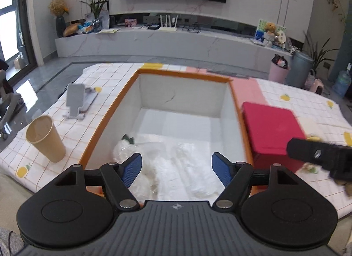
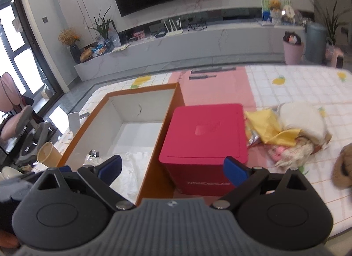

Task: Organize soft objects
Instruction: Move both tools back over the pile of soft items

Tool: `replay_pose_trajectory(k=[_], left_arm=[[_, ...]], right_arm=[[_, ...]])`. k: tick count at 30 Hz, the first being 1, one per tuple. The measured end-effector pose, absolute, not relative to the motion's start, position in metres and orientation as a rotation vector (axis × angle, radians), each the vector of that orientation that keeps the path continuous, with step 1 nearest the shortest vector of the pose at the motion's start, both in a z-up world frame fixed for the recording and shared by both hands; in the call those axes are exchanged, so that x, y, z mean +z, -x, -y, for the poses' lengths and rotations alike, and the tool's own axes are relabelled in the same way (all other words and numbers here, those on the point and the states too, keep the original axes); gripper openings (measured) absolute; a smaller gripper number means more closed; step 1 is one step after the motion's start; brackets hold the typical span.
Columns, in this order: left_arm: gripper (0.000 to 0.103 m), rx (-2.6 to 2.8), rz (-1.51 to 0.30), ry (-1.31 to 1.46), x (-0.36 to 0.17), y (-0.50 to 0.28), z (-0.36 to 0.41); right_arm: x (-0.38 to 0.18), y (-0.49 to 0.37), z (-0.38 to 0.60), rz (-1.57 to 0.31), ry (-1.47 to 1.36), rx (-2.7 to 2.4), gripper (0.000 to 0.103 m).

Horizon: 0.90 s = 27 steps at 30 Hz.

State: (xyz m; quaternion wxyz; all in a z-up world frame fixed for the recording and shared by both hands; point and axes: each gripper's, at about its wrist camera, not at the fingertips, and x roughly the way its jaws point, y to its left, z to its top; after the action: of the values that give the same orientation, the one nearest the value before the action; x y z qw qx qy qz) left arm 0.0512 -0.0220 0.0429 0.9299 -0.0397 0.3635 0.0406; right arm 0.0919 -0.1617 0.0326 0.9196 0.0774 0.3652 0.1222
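we find white soft goods in clear wrap [image 1: 182,167] lying flat on the floor of the orange-rimmed bin [image 1: 105,121]. a loose heap of yellow, cream and pink soft items [image 2: 288,132] lies on the checked cover, right of the red box [image 2: 206,143].

Black linkage tool [image 1: 177,167] with blue ribbed pads [image 1: 132,169], silver pivot screws, grey ridged body.

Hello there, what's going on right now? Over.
Both jaws open, empty, above the orange box. White soft bundle already inside. Fabric pile waits beside red box. Nothing blocking. Over.
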Motion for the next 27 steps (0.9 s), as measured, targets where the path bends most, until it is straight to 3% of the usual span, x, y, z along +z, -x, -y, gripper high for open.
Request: replay_pose_trajectory(k=[17,22,27], left_arm=[[0.085,-0.162,-0.726,0.045,0.073,-0.072,0.133],[0.085,-0.252,-0.744,0.034,0.066,-0.086,0.169],[0.085,-0.266,-0.768,0.002,0.054,-0.096,0.198]], right_arm=[[0.122,-0.049,0.270,-0.548,-0.015,0.057,0.100],[0.110,-0.071,0.329,-0.605,-0.021,-0.002,0.100],[0.062,-0.112,0.390,-0.733,-0.106,-0.133,0.100]])
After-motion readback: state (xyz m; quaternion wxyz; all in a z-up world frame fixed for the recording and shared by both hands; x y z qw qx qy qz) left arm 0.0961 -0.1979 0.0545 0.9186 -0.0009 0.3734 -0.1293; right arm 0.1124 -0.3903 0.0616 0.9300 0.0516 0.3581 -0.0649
